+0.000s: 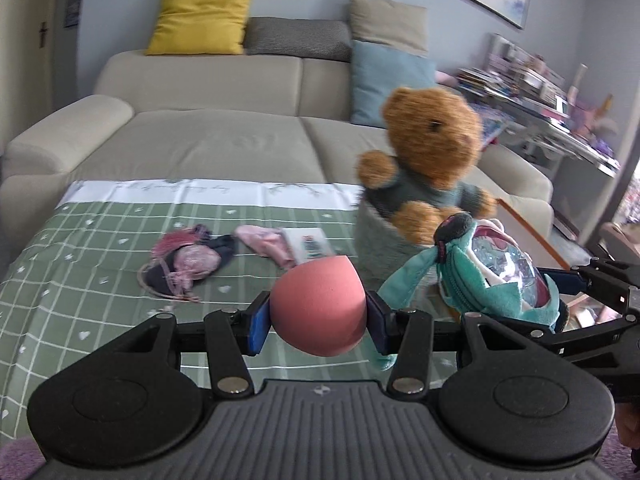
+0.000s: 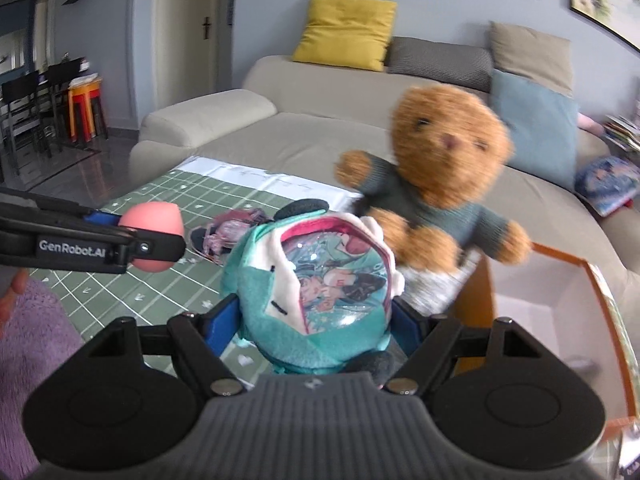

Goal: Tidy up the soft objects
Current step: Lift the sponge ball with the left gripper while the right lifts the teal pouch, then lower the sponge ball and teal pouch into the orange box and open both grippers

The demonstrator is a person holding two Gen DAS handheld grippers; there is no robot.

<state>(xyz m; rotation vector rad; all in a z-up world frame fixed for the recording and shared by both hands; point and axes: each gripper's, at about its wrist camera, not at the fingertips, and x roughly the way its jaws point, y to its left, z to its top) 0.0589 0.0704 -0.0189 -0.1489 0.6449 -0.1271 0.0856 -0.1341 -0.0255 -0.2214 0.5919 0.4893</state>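
Above the table (image 1: 100, 240) with its green checked cloth, both tongs are held side by side, each pointing forward and somewhat downward toward the sofa (image 1: 200, 140). The left tongs (image 1: 318, 318) are clamped on a pink sponge ball (image 1: 318, 308); the blue pads (image 1: 258, 322) press its two sides, and the ball is in the air, not touching the cloth. It is smooth, rounded below and a little pointed at one side. The right tongs (image 2: 316, 320) are clamped on a teal plush pouch (image 2: 320, 296), also lifted off the table. The pouch is round, with a clear shiny window showing a cartoon picture, a pink rim around it, and dark ear-like parts. Just behind the pouch sits a brown teddy bear (image 2: 444, 168) in a green sweater, upright inside a grey basket (image 1: 374, 228). To the right of the basket stands an open box (image 2: 560, 300) with orange edges. On the cloth, well apart from the tongs, lie a dark and pink fabric item (image 1: 188, 264) and a pink cloth (image 1: 264, 244). A fingertip of the person shows at the left edge of the right view.
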